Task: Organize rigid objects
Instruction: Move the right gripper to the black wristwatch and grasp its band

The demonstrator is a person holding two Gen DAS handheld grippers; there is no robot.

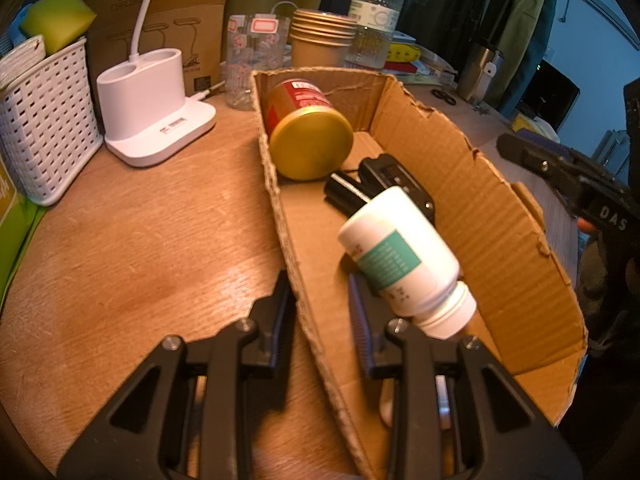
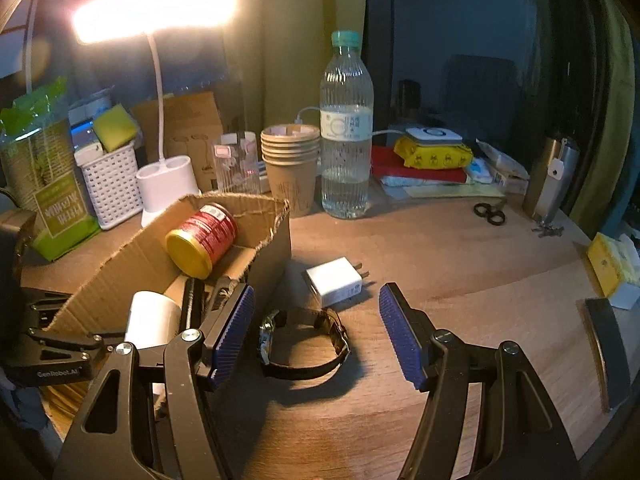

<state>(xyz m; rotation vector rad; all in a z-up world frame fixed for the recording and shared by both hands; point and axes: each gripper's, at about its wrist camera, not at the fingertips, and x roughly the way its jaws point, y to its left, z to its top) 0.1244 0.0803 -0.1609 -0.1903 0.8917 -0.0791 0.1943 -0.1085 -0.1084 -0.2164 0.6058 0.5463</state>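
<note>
Cardboard box (image 1: 460,184) is the landmark: a cut-down corrugated tray with ragged torn rims, sitting on the wood-grain table (image 1: 140,240).

Inside the box: red tin with gold lid (image 1: 308,132) lying on its side at the far end; white plastic bottle (image 1: 400,256) with a teal label and ribbed cap lying at the near end; a dark flat device (image 1: 396,180) between them, partly under the bottle, type not clear.

Outside the box, just beside its right wall: wristwatch (image 2: 300,340), dark strap curled in a loop, metal case on edge. A little farther from the box, white wall charger (image 2: 336,280), smooth square block with two prongs.

Progress, as judged: three items boxed, at least two loose ones left, the watch likely next.

Left claw (image 1: 320,300) straddles the box's near left wall, one pad outside and one inside, narrowed onto the cardboard; it appears to pinch the wall and steady the box. Right claw (image 2: 316,332) hangs over the watch, ribbed blue pads spread wide either side of it, not touching.

Beyond the box: white desk lamp base (image 1: 156,108), white lattice basket (image 1: 48,132), stack of brown paper cups (image 2: 290,160), clear ribbed water bottle (image 2: 346,140), small scissors (image 2: 490,212).
</note>
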